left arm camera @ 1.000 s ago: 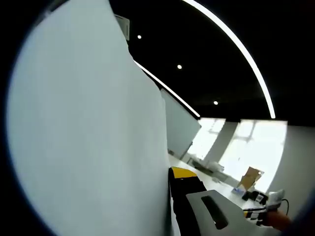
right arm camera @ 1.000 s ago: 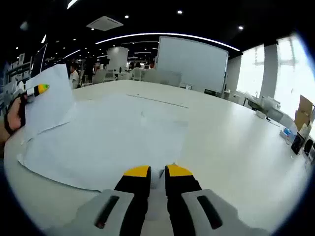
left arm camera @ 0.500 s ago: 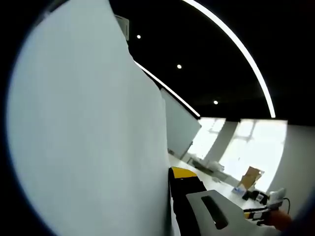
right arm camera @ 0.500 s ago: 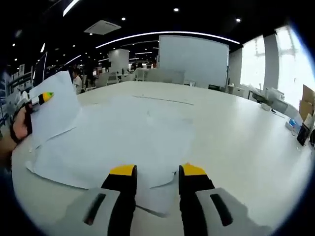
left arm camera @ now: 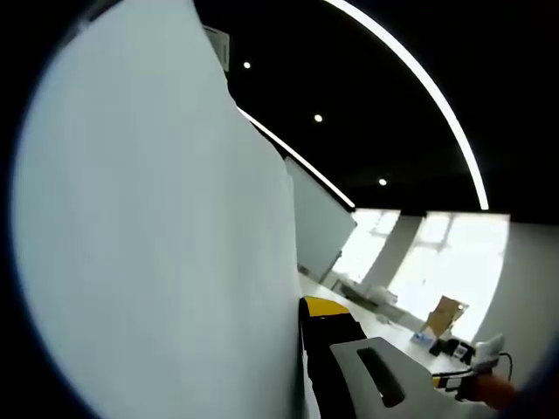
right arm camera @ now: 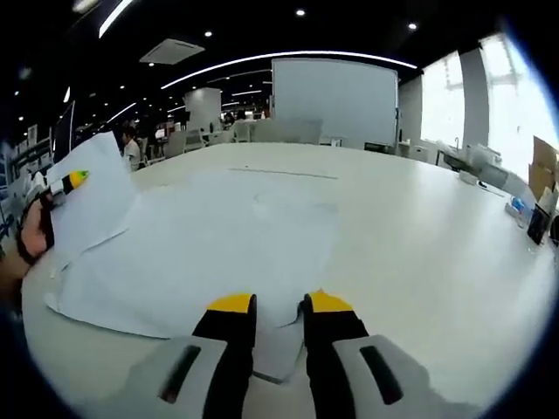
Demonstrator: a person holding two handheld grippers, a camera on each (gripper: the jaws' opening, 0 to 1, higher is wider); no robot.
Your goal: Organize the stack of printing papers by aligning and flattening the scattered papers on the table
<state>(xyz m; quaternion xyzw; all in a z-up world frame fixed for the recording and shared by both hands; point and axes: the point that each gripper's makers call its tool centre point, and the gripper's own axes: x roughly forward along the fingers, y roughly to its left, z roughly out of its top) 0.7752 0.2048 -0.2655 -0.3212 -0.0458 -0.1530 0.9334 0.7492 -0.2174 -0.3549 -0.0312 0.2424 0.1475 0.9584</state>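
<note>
The right tongs (right arm camera: 278,304) have narrowed again: half a second ago their yellow tips stood well apart over the near edge of the papers (right arm camera: 210,249), and now they are drawn close together with a corner of a sheet (right arm camera: 281,345) running up between them. Whether they truly pinch that sheet I cannot tell; a thin gap still shows between the tips. A second ago they were equally close, so this looks like an open-and-regrip on the near edge, probably to take a better hold before tugging or squaring the pile.

The papers lie spread flat and fanned across the white table (right arm camera: 419,244), reaching from the near edge toward the middle, their edges not yet lined up. At the left edge, the left tongs (right arm camera: 72,181), held in a hand (right arm camera: 33,231), grip one sheet and lift it up off the table. In the left gripper view that lifted sheet (left arm camera: 157,227) stands as a pale wall beside the one visible yellow-tipped jaw, and nothing there has changed over the last second; the left side is simply holding.

So the task is early to middling: one side raised, the other being regripped, and the aligning and flattening not yet done. With both sides held, the pile could next be jogged square.
</note>
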